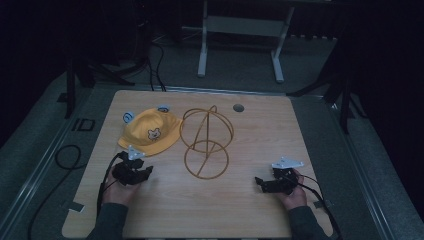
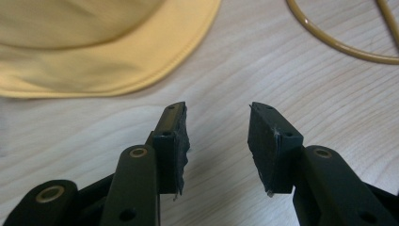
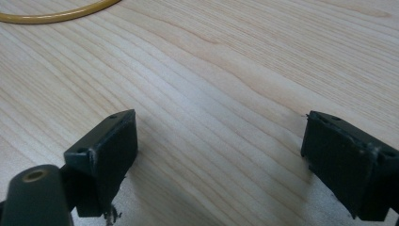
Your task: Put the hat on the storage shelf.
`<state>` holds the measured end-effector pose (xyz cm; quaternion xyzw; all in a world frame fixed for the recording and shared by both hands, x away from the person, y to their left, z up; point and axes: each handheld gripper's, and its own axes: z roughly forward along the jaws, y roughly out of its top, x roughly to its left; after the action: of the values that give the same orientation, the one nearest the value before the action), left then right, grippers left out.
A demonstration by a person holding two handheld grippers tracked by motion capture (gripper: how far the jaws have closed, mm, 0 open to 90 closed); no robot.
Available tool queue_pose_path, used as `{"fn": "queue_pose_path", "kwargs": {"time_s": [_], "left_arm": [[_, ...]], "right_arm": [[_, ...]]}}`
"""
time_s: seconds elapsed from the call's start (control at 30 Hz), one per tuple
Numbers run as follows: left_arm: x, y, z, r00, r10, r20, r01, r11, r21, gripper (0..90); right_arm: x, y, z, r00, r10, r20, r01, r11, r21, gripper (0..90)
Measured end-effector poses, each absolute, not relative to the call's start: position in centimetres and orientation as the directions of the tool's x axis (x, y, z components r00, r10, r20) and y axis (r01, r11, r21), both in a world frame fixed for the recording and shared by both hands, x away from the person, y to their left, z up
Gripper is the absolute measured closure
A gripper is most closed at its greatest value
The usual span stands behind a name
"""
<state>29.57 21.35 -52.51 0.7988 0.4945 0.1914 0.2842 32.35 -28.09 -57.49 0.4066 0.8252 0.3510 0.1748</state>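
A yellow child's hat (image 1: 149, 131) with a bear face and small blue ears lies on the wooden table (image 1: 240, 210) at the back left. Right of it stands a gold wire hat stand (image 1: 205, 141), a wire globe on a ring base. My left gripper (image 1: 146, 171) rests on the table just in front of the hat's brim (image 2: 108, 70), open, nothing between its jaws (image 2: 217, 136). My right gripper (image 1: 259, 181) lies at the front right, pointing left, open wide over bare wood (image 3: 219, 141). A curve of the stand's base ring (image 3: 56, 15) lies far ahead of it.
A round grommet hole (image 1: 238, 107) sits near the table's back edge. Black cables (image 1: 65, 157) trail off the left side onto the grey floor. A white table frame (image 1: 240, 37) stands beyond the far edge. Bare wood lies between the two grippers.
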Motion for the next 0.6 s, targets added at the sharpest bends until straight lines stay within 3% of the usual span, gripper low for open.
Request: {"fn": "queue_pose_path", "kwargs": {"time_s": [0.6], "left_arm": [[30.7,24.5,-46.3,0.575,0.816,0.058,0.584,-0.459,0.67,56.1]], "right_arm": [[32.4,-28.1,-57.5,-0.608,0.794,-0.003,0.548,0.423,0.722,11.2]]}}
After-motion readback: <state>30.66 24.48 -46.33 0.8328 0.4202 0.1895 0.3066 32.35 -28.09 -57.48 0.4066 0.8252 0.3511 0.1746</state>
